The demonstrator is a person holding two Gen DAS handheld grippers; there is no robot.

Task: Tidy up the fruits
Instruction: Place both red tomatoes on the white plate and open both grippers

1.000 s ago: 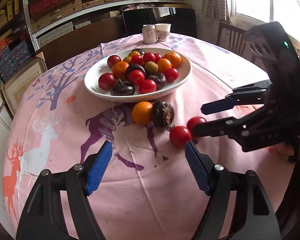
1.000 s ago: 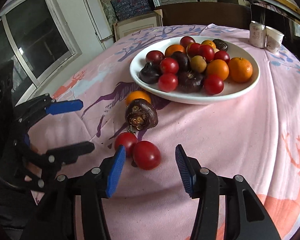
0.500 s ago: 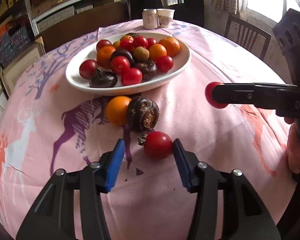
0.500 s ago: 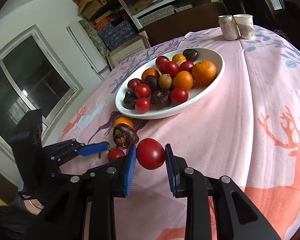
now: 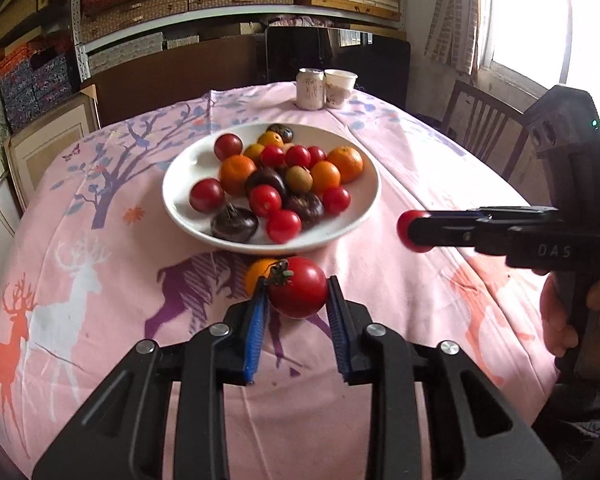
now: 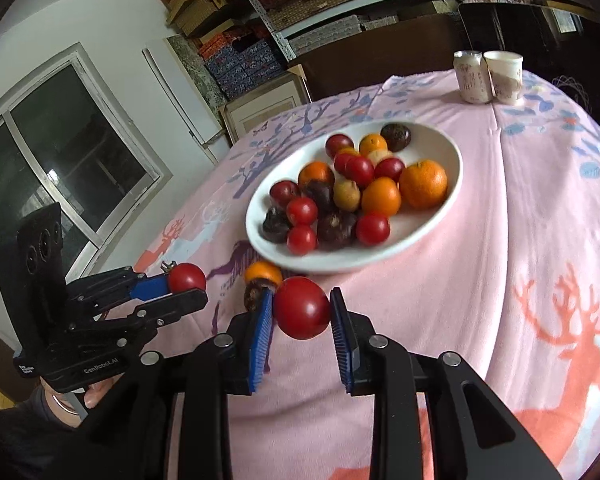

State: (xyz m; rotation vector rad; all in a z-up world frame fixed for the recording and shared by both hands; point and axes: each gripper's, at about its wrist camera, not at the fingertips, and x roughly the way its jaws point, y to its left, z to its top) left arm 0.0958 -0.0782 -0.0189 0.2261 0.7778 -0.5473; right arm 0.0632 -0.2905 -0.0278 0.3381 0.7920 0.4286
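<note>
- A red tomato with a green stem [image 5: 298, 287] is clamped between the blue pads of the left hand-held gripper [image 5: 296, 304], just in front of the white plate [image 5: 188, 168] and clear of the desk [image 5: 400, 300], which is covered with a pink deer-print cloth.
- A second red tomato [image 6: 302, 307] is clamped in the right hand-held gripper [image 6: 302, 312], also on the near side of the plate; in the left wrist view it is seen off to the plate's right, held level.
- Each tomato is gripped across its widest part, probably so that the round, smooth skin is kept from slipping out of the pads.
- The plate is already heaped with tomatoes, oranges, a kiwi and dark fruits, so it is judged to be the collecting place for loose fruit.
- An orange [image 6: 263, 273] and a dark fruit [image 6: 254, 296] are left on the cloth, touching each other just beside the plate's near rim; they are judged not yet sorted.
- Both tomatoes are held above rim height, which would let them be carried over the edge instead of knocked against it.
- Free space is seen on the plate's near right part, where a gentle release would be least likely to set fruit rolling.
- A can and a paper cup [image 5: 340, 88] stand beyond the plate, well apart from the work.
</note>
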